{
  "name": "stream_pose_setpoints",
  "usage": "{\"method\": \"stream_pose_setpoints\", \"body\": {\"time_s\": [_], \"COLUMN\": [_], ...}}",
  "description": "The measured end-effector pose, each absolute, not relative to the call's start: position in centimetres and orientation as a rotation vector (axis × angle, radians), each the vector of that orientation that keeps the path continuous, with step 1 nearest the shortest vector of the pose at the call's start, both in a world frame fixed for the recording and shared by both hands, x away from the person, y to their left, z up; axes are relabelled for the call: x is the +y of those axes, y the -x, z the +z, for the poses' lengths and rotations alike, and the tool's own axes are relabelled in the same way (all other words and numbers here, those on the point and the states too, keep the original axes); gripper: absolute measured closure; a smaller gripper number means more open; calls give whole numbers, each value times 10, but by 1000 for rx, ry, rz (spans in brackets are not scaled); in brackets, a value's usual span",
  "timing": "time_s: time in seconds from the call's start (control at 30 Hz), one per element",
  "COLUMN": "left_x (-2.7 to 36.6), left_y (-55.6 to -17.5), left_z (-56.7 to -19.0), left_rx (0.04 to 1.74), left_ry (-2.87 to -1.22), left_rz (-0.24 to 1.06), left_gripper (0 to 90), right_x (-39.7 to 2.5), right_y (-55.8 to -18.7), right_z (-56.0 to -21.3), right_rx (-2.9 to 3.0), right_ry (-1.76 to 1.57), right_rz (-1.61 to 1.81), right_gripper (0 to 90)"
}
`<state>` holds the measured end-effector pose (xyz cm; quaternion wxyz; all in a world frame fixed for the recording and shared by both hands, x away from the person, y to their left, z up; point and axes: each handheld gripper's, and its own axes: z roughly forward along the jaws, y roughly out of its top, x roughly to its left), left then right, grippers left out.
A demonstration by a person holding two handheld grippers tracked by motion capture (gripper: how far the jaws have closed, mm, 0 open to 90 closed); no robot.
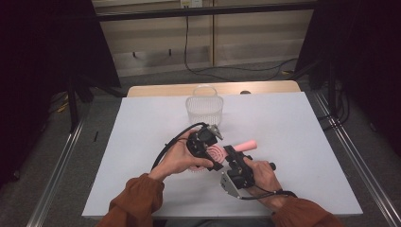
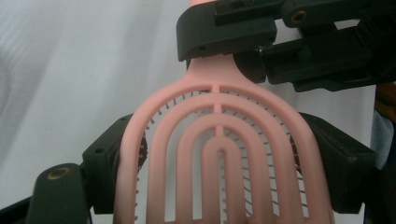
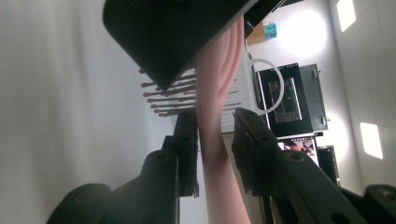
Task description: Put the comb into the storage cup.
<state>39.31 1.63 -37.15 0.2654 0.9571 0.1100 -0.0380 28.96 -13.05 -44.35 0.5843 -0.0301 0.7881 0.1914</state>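
A pink hairbrush (image 1: 218, 152) with a slotted oval head and thin bristles is held just above the white table (image 1: 293, 137). My left gripper (image 1: 210, 153) is shut across the head (image 2: 219, 154), one black jaw on each side edge. My right gripper (image 1: 232, 153) is shut on the neck (image 3: 214, 140), where the head narrows into the handle (image 1: 247, 144). In the left gripper view the right gripper (image 2: 238, 51) clamps that neck at the top. Part of the left gripper (image 3: 173, 32) hangs dark over the brush in the right gripper view.
A clear plastic basket (image 1: 204, 111) with a hoop handle stands at the back middle of the table, a short way beyond the grippers. Both sleeves (image 1: 137, 198) come in from the bottom edge. Metal rails (image 1: 56, 165) run along both sides of the table.
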Motion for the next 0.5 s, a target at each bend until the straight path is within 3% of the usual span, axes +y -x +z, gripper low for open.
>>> {"method": "stream_pose_setpoints", "body": {"time_s": [0.5], "left_x": [17], "left_y": [-392], "left_z": [-371], "left_rx": [292], "left_ry": [-2575], "left_rz": [-98], "left_gripper": [197], "right_x": [-129], "right_y": [-289], "right_z": [-445], "right_rx": [1838], "right_ry": [84], "right_rz": [429], "right_gripper": [784]}}
